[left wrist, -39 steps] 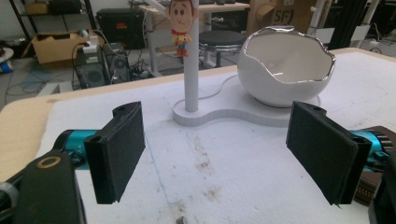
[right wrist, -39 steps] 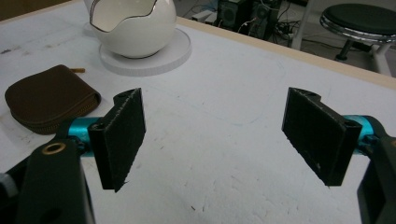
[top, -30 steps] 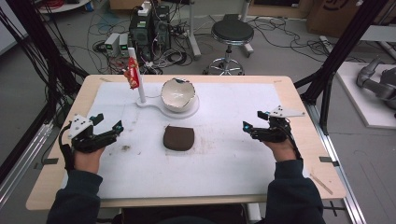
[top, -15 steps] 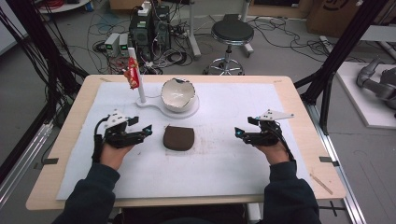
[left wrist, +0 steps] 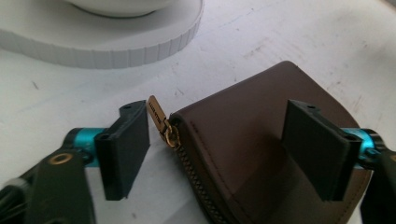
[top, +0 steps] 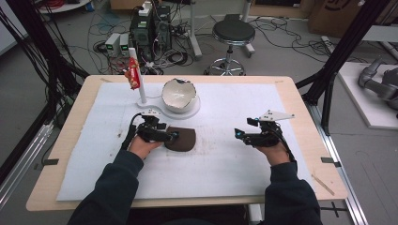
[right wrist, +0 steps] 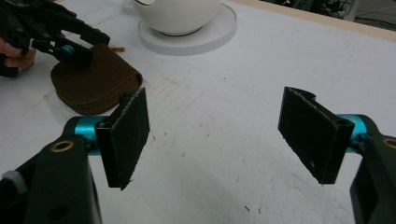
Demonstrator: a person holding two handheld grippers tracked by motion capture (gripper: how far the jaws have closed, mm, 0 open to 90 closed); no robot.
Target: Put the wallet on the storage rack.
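The surface (top: 300,117) is pale wood along its edges, covered by a white mat (top: 225,164) flecked with small dark specks. The pouch (top: 184,139) is dark brown, with a brass-gold zip pull (left wrist: 157,112) and a dull bronze zip. The bowl (top: 178,95) and its round base (top: 192,111) are white. Both the left claw (top: 172,136) and the right claw (top: 239,134) are black with turquoise metal barrels. A red packet (top: 133,78) hangs on a white post (top: 140,82).
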